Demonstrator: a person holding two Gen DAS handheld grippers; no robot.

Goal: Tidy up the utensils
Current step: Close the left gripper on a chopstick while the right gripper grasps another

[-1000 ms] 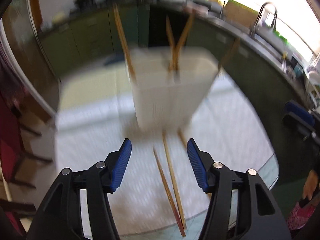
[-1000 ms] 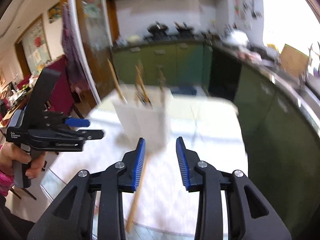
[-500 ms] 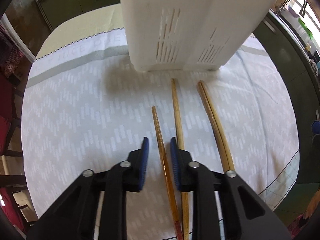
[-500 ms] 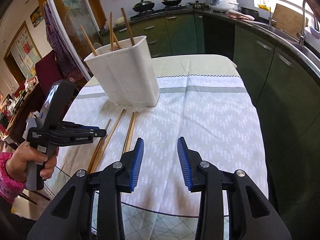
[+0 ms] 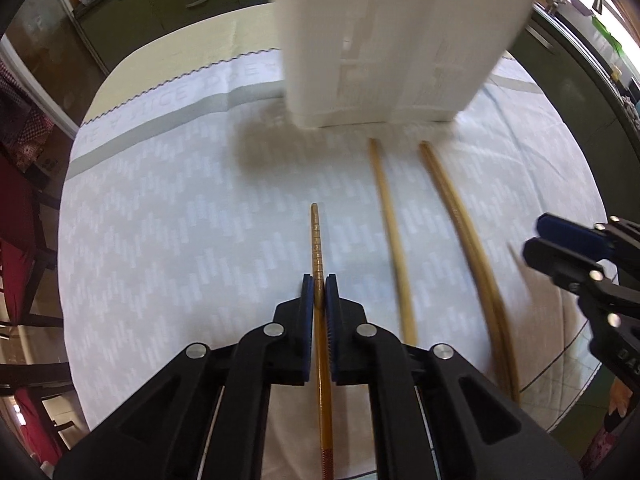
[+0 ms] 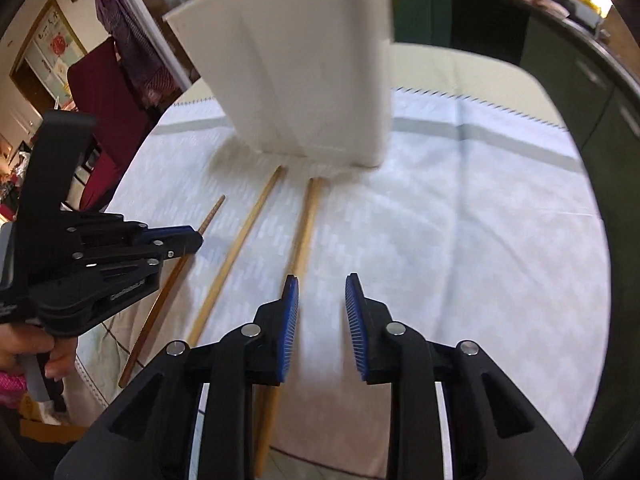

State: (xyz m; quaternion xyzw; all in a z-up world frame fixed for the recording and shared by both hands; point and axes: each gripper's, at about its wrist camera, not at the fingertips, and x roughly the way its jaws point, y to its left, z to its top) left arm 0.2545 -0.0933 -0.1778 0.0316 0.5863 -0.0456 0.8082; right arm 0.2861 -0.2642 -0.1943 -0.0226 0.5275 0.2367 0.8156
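Since half a second ago the left gripper [image 5: 319, 290] has closed its pads onto the dark chopstick [image 5: 316, 240] that lay between them, and the right gripper [image 6: 322, 312] has dropped low and forward toward the holder [image 6: 304, 72].

Nearest, the table edge [image 5: 560, 396] curves just behind both tools; the cloth [image 6: 460, 240] to the right of the right gripper lies bare out to its far rim. The dark chopstick runs straight along the left gripper's axis, pinched near its middle, its tip reaching ahead over the cloth and its red-banded end trailing under the tool. To its right lie a pale chopstick [image 5: 390, 232] and then a pair [image 5: 464, 232], side by side, apart from one another.

The right gripper's fingers stand moderately apart and hold nothing; the pair [image 6: 306, 224] lies just left of its left pad, passing under it. Both tools are level and low, pointing at the holder.

Farthest, the white holder [image 5: 400, 36] stands upright on the cloth, the loose sticks' tips just short of its base.
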